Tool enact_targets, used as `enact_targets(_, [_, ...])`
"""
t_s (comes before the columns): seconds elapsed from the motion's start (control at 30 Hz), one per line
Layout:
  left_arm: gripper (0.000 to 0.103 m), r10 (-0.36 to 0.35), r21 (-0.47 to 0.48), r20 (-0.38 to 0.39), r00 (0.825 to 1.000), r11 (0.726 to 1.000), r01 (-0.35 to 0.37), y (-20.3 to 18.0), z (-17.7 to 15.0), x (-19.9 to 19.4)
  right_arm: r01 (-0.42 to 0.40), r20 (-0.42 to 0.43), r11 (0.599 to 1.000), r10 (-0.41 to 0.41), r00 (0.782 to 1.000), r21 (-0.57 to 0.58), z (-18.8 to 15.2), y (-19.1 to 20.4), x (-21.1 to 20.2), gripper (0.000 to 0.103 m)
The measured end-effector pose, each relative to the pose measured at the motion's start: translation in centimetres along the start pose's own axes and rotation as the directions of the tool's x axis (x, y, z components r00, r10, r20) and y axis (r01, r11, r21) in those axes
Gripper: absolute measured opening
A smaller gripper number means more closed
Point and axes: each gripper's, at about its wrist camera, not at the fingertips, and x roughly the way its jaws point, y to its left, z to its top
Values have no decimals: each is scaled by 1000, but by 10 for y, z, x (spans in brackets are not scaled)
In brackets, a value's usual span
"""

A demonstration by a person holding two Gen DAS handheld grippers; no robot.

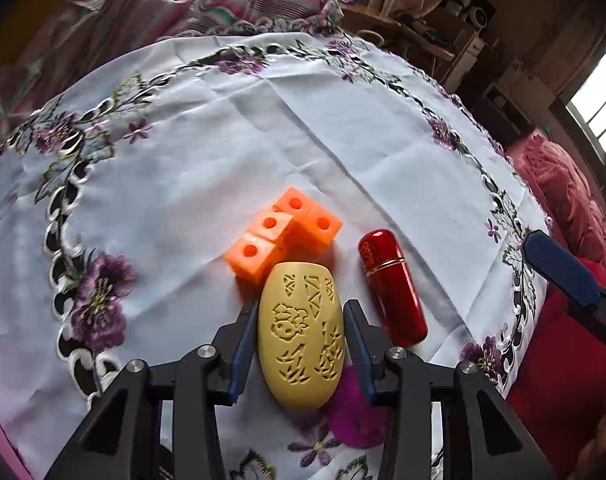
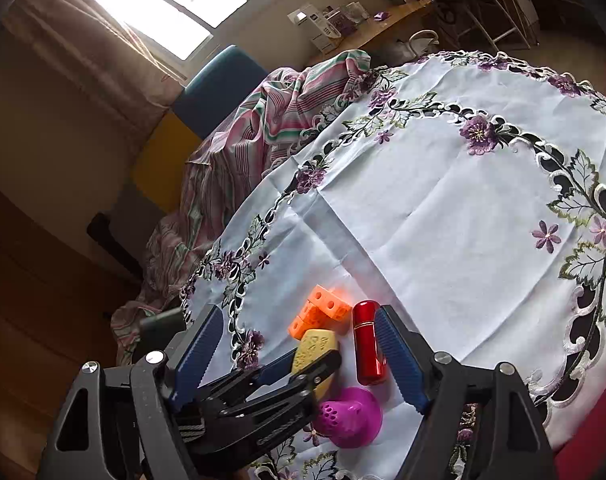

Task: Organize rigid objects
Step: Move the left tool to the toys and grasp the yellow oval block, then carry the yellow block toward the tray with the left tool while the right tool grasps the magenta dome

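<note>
A yellow carved egg-shaped piece (image 1: 301, 336) sits lengthwise between the fingers of my left gripper (image 1: 301, 308), and both blue pads press against its sides. The right wrist view shows the same grip on the yellow piece (image 2: 317, 344) from the side. Just beyond it lies an orange cluster of holed cubes (image 1: 283, 236), with a red capsule-shaped case (image 1: 391, 288) to its right. A magenta plastic piece (image 2: 351, 412) lies near the egg's close end. My right gripper (image 2: 299, 312) stands open over this group, holding nothing, and the red case (image 2: 367, 340) lies by its right finger.
Everything rests on a white tablecloth (image 1: 263, 120) embroidered with purple flowers. A striped pink cloth (image 1: 183, 4) is bunched at the far edge. A red cushion (image 1: 563, 184) lies past the right edge. One blue pad of my right gripper (image 1: 559, 272) reaches in from the right.
</note>
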Motion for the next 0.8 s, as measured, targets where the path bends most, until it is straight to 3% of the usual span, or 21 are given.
enact_targets(0.33, [43, 45, -82, 49, 998, 996, -40, 39, -66, -51, 47, -109, 994, -57, 992, -96, -7, 13, 21, 73])
enact_targets(0.43, [41, 54, -97, 57, 997, 994, -49, 46, -80, -47, 48, -160, 993, -65, 985, -109, -10, 15, 29, 73])
enact_targets(0.63, [37, 84, -56, 75, 994, 995, -80, 41, -84, -44, 110, -304, 971, -173, 937, -211, -25, 27, 53, 57])
enact_targets(0.7, [37, 78, -63, 77, 994, 995, -74, 43, -83, -44, 159, -339, 952, -245, 908, -260, -34, 31, 58, 57])
enact_targets(0.8, [37, 78, -68, 81, 994, 995, -72, 44, -84, -43, 201, -356, 932, -306, 883, -302, -45, 36, 60, 57])
